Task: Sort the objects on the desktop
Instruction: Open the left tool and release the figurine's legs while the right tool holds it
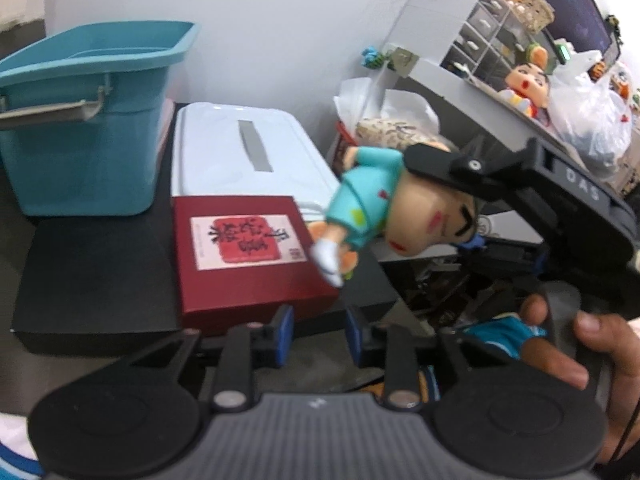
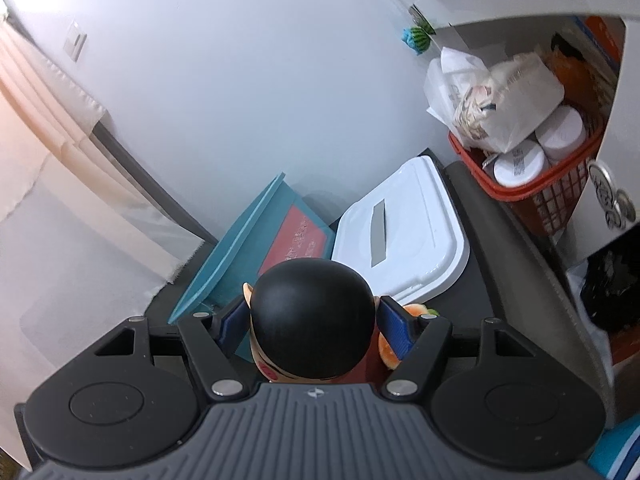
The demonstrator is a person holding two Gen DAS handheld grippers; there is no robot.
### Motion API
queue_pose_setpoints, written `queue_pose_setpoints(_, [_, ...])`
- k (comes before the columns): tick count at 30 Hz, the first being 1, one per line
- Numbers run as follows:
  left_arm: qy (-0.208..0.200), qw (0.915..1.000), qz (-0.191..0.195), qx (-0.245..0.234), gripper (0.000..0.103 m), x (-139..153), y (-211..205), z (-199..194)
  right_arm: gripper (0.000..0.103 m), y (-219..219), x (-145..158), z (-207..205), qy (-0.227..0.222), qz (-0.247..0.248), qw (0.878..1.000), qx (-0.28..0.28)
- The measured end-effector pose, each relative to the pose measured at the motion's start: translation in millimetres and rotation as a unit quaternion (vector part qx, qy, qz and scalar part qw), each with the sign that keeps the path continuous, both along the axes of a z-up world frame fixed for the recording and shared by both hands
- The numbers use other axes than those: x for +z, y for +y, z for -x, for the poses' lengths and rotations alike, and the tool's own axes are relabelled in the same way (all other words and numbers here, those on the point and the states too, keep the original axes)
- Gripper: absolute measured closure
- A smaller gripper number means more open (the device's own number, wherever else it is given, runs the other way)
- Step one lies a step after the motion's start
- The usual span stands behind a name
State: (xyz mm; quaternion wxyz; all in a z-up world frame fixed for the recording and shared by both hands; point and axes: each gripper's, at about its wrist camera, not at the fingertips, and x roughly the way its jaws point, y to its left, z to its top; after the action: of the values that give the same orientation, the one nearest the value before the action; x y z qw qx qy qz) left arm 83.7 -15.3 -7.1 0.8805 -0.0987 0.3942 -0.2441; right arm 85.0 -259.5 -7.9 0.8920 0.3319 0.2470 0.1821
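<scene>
A cartoon boy figurine [image 1: 372, 208] in teal pyjamas hangs sideways in the air above the dark red box [image 1: 244, 252]. My right gripper [image 1: 440, 204] is shut on its head, one finger above and one below. In the right wrist view the figurine's black hair [image 2: 312, 300] fills the space between the blue pads [image 2: 396, 328] of my right gripper [image 2: 316, 326]. My left gripper [image 1: 318, 338] sits low at the near edge of the red box, its jaws a small way apart with nothing between them.
The red box lies on a black slab [image 1: 92, 280], with a white tissue box [image 1: 248, 152] behind and a teal bin [image 1: 88, 120] at the left. A grey shelf [image 1: 472, 92] carries drawers, bags and toys. A red basket [image 2: 536, 188] stands right. A hand [image 1: 580, 344] grips the right handle.
</scene>
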Motion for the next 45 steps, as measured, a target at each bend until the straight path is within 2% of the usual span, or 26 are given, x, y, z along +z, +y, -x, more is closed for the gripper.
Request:
queue_pose_setpoints(9, [0.004, 0.9988, -0.030, 0.039, 0.071, -1.0, 15.2, -5.0, 0.030, 11.2, 4.6, 5.6, -0.018, 0.073, 0.997, -0.001])
queue_pose_setpoints(20, [-0.004, 0.9982, -0.040, 0.044, 0.071, 1.8, 21.3, -4.3, 0.030, 21.7, 7.1, 18.5, -0.026, 0.131, 0.991, 0.001])
queue_pose_setpoints(26, [-0.007, 0.9979, -0.039, 0.052, 0.071, 4.7, 27.4, -3.1, 0.031, 28.1, 11.3, 28.2, -0.027, 0.150, 0.988, 0.006])
queue_pose_setpoints(29, [-0.011, 0.9976, -0.041, 0.054, 0.071, 6.3, 29.0, -1.4, 0.030, 28.2, 13.0, 31.4, -0.021, 0.144, 0.989, 0.006])
queue_pose_setpoints(37, [-0.030, 0.9969, -0.046, 0.057, 0.071, 14.9, 30.0, 4.0, 0.031, 35.5, 29.2, 39.2, -0.038, 0.175, 0.984, 0.009])
queue_pose_setpoints(45, [-0.055, 0.9955, -0.044, 0.064, 0.071, 29.1, 35.4, 9.4, 0.030, 46.7, 58.1, 38.6, -0.063, 0.211, 0.975, 0.026])
